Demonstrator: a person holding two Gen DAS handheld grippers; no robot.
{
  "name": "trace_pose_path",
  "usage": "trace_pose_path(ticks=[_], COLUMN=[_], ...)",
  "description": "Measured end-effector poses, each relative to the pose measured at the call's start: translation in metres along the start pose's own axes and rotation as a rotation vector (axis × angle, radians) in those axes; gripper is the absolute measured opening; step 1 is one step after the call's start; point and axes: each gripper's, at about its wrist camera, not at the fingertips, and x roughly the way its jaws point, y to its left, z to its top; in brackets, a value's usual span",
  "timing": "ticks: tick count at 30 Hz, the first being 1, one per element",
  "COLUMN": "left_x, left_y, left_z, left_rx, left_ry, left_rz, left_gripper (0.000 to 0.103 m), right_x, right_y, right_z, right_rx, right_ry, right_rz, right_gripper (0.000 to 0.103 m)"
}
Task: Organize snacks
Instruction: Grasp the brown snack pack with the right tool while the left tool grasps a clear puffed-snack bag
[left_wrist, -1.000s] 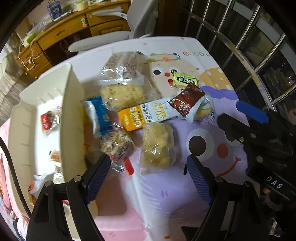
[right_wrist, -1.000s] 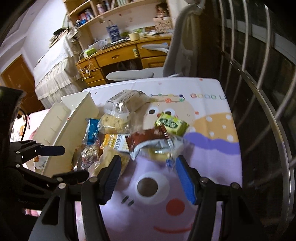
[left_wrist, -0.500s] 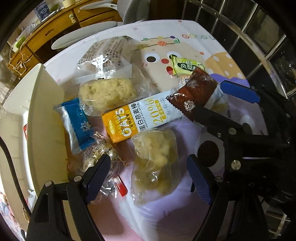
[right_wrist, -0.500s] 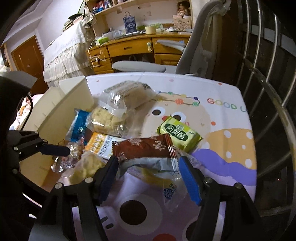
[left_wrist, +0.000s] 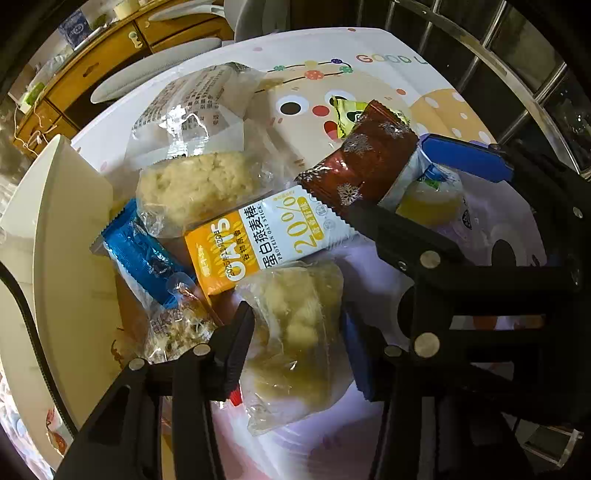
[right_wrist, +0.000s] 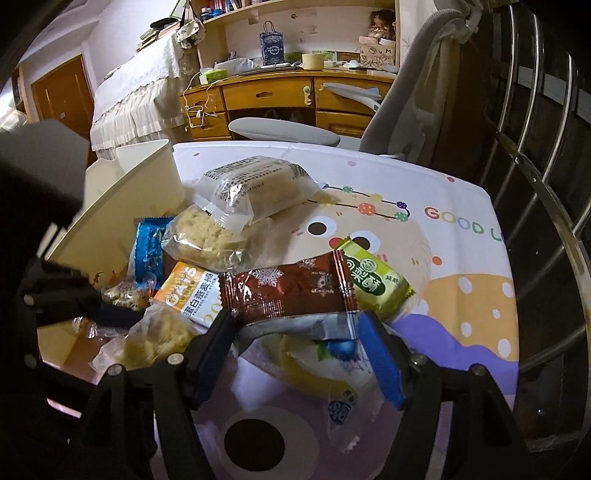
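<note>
Under the left wrist camera, the left hand-held gripper (left_wrist: 295, 332) is pointing steeply down at the bench (left_wrist: 424, 74); its jaws have just been closing and are now clenching a clear packet of pale crumbly snack (left_wrist: 295, 332). Beyond it an orange oat bar (left_wrist: 266, 243) is lying beside a blue wrapper (left_wrist: 144, 258), with a second crumbly packet (left_wrist: 195, 184) behind and a brown snowflake wrapper (left_wrist: 365, 162) overlapping the bar's far end. A white bin (left_wrist: 70, 258) is standing at the left edge, just beside the pile. Over on the right wrist view, the right hand-held gripper (right_wrist: 295, 347) is standing released, its jaws having just been opening, straddling a clear-and-white packet with a yellow cake (right_wrist: 325, 365) under the brown wrapper, without pressing it. A green packet (right_wrist: 373, 284) is resting just behind.
</note>
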Motion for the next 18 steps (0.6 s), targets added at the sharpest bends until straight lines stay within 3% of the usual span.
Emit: trace_pose_path(ticks=[11, 15, 18], left_x=[-0.007, -0.013, -0.019], left_y=[0.005, 0.01, 0.013], left_z=[-0.012, -0.021, -0.026], left_rx=[-0.02, -0.036, -0.045], left_ry=[0.001, 0.006, 0.004], left_rz=[-0.004, -0.011, -0.017], left_gripper=[0.039, 0.037, 0.037], right_x=[0.002, 0.002, 0.001], right_y=[0.002, 0.002, 0.001], right_z=[-0.001, -0.001, -0.002], right_rx=[-0.033, -0.043, -0.041], right_ry=[0.004, 0.003, 0.002], right_rz=[-0.014, -0.031, -0.041], right_gripper=[0.06, 0.045, 0.043])
